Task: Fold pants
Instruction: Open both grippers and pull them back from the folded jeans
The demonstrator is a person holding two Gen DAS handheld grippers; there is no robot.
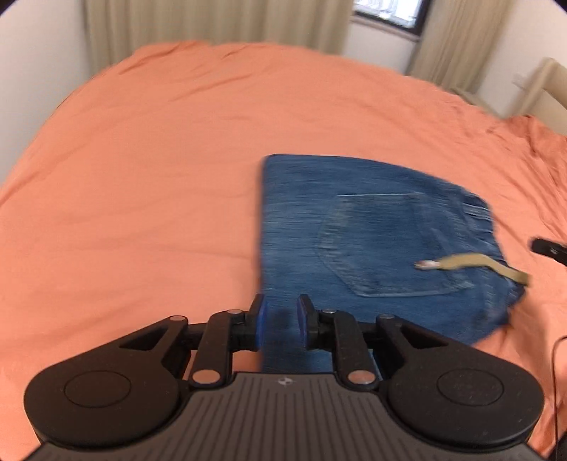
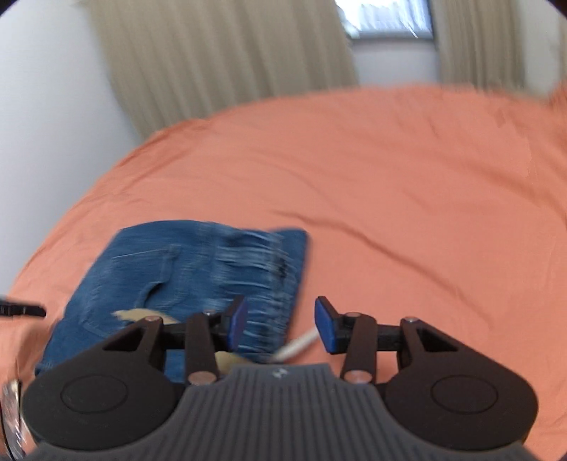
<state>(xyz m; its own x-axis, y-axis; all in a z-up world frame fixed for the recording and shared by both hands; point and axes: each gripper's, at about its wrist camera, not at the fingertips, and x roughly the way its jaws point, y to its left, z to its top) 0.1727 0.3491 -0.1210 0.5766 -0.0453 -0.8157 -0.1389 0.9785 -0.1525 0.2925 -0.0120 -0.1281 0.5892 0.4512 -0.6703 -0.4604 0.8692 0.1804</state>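
Blue jeans (image 1: 372,241) lie folded into a compact rectangle on the orange bed sheet (image 1: 159,177), back pocket up, with a tan drawstring (image 1: 471,262) across their right part. My left gripper (image 1: 281,324) is open and empty, jaws a little apart, just above the near left edge of the jeans. In the right wrist view the jeans (image 2: 170,280) lie left of centre. My right gripper (image 2: 283,322) is open and empty beside their near right corner, over the sheet. A white cord end (image 2: 297,345) sticks out there.
The orange sheet (image 2: 407,212) spreads wide to the far side and to both sides of the jeans. Beige curtains (image 2: 219,53), a window (image 1: 389,14) and white walls stand behind the bed. The tip of the other gripper (image 1: 549,248) shows at the right edge.
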